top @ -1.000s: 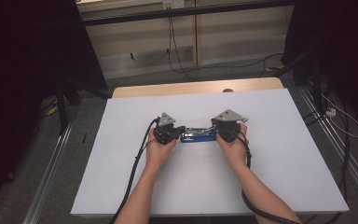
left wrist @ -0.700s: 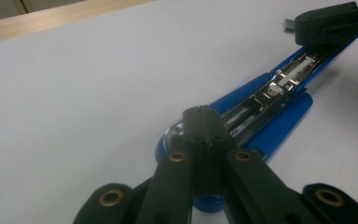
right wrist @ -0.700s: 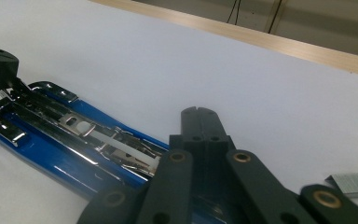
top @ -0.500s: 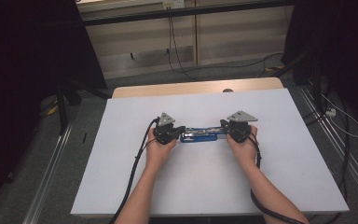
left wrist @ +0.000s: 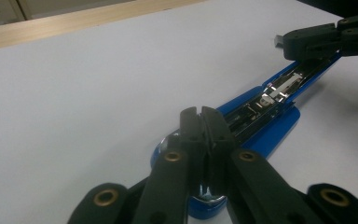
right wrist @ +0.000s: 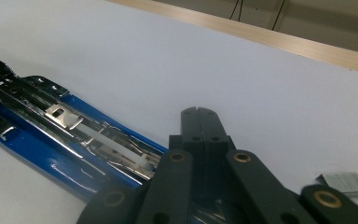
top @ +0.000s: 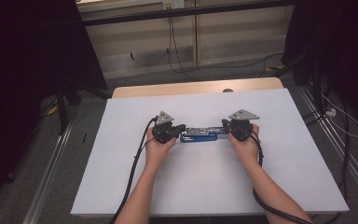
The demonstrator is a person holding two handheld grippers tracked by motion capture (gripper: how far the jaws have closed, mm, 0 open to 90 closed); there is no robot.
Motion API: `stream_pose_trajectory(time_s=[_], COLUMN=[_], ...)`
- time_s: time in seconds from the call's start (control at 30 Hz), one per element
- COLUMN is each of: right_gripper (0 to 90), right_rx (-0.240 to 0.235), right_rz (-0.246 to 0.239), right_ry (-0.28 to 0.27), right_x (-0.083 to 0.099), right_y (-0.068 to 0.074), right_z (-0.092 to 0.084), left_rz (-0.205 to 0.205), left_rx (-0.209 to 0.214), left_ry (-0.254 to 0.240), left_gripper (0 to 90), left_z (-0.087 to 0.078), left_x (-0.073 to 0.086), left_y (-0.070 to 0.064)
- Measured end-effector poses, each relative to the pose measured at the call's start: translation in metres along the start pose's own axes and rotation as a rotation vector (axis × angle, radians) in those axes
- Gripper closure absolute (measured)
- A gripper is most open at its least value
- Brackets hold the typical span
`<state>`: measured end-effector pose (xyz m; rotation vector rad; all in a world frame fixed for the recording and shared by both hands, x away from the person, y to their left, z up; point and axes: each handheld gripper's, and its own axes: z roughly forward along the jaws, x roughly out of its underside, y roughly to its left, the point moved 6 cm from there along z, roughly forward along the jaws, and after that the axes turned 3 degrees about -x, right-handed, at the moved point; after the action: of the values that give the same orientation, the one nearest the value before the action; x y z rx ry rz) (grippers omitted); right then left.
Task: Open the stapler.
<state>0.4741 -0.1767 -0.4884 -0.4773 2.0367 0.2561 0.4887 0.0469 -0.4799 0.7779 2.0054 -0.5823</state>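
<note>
Stapler point(top: 200, 134), blue, opened flat on table point(top: 121, 186): left gripper point(left wrist: 204, 116) and right gripper point(right wrist: 199, 116), both closed, pinch its ends; risk: sprung magazine snapping back, scattering staple strip point(right wrist: 344, 182).

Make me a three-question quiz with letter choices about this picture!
1. Where is the stapler?
A. between the two grippers
B. on the floor
C. at the table's far edge

2. What colour is its body?
A. red
B. blue
C. green

3. How is the stapler?
A. swung open flat
B. closed
C. in a box

Answers: 1 A, it lies between the left gripper and right gripper. 2 B, blue shows under the metal. 3 A, its metal channel lies bare.
</note>
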Motion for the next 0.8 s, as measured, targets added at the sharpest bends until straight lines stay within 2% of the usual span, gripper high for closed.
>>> stream_pose_trajectory(time_s=[0.17, 0.3, 0.4, 0.5, 0.6, 0.63, 0.67, 0.7, 0.73, 0.8], right_gripper=[90.0, 90.0, 79.9, 78.2, 68.8, 68.8, 63.1, 63.1, 59.0, 57.3], right_rx=[-0.006, -0.009, 0.006, 0.013, 0.033, 0.033, 0.042, 0.042, 0.052, 0.06], right_rz=[0.001, -0.018, -0.019, -0.019, -0.02, -0.02, -0.013, -0.013, -0.006, -0.009], right_ry=[-0.006, -0.014, -0.01, -0.01, 0.007, 0.007, 0.008, 0.008, 0.011, 0.015], right_x=[-0.002, -0.007, -0.012, -0.014, -0.016, -0.016, -0.017, -0.017, -0.017, -0.016], right_y=[0.0, -0.001, -0.009, -0.015, -0.029, -0.029, -0.036, -0.036, -0.044, -0.048], right_z=[-0.002, -0.005, -0.01, -0.012, -0.017, -0.017, -0.019, -0.019, -0.022, -0.023], left_rz=[-0.02, -0.039, -0.05, -0.066, -0.072, -0.072, -0.073, -0.08, -0.082, -0.093], left_rx=[0.011, 0.024, 0.021, 0.019, 0.014, 0.014, 0.008, 0.005, -0.003, -0.006], left_ry=[-0.007, -0.019, -0.022, -0.01, 0.013, 0.013, 0.015, 0.011, 0.011, 0.008], left_gripper=[82.8, 80.0, 70.4, 66.4, 56.4, 53.6, 51.6, 51.6, 47.0, 46.2], left_z=[-0.003, -0.006, -0.01, -0.014, -0.017, -0.017, -0.019, -0.02, -0.022, -0.024], left_x=[-0.002, -0.005, -0.007, -0.008, -0.006, -0.006, -0.006, -0.005, -0.005, -0.005], left_y=[0.0, -0.001, -0.001, -0.001, -0.002, -0.002, 0.0, 0.0, 0.002, 0.004])
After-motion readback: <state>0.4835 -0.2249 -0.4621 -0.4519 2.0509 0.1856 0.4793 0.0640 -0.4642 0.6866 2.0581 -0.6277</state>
